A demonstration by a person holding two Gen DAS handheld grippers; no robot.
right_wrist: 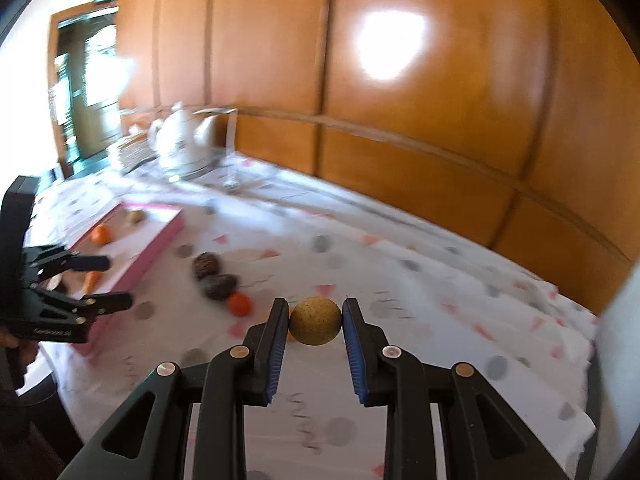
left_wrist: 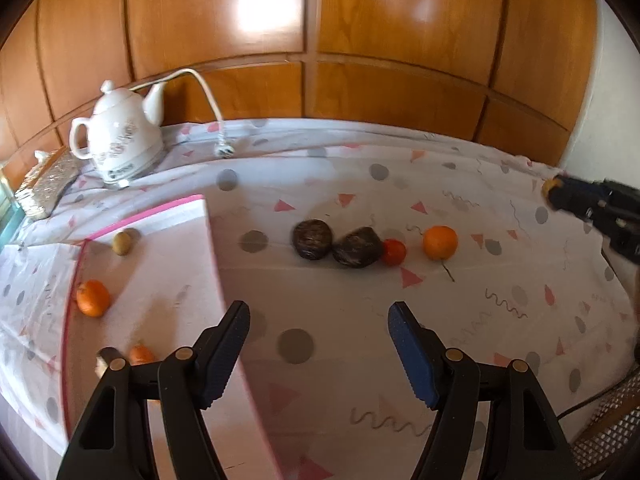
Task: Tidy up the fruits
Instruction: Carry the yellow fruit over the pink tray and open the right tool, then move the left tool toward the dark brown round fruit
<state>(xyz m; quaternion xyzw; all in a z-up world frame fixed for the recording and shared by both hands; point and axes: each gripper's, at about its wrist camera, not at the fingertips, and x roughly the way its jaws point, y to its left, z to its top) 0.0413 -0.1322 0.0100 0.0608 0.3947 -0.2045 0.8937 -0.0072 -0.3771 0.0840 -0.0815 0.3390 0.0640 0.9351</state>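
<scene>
My left gripper (left_wrist: 318, 312) stands open with nothing between its fingers, over the right edge of a shallow pink box (left_wrist: 160, 210). The box holds an orange (left_wrist: 93, 298), a greenish-brown fruit (left_wrist: 122, 243) and a small orange piece (left_wrist: 140, 354). On the cloth beyond lie two dark avocados (left_wrist: 312, 239) (left_wrist: 357, 247), a red tomato (left_wrist: 394, 252) and a second orange (left_wrist: 440, 242). My right gripper (right_wrist: 315, 322) is shut on a round tan fruit (right_wrist: 315, 321), held above the cloth. The right wrist view shows the left gripper (right_wrist: 118, 282) beside the pink box (right_wrist: 160, 248).
A white teapot (left_wrist: 120, 140) stands at the back left with a white cord and plug (left_wrist: 222, 150) beside it. A glittery gold box (left_wrist: 48, 188) sits at the left edge. Wooden wall panels close off the back. A patterned cloth (left_wrist: 500, 300) covers the table.
</scene>
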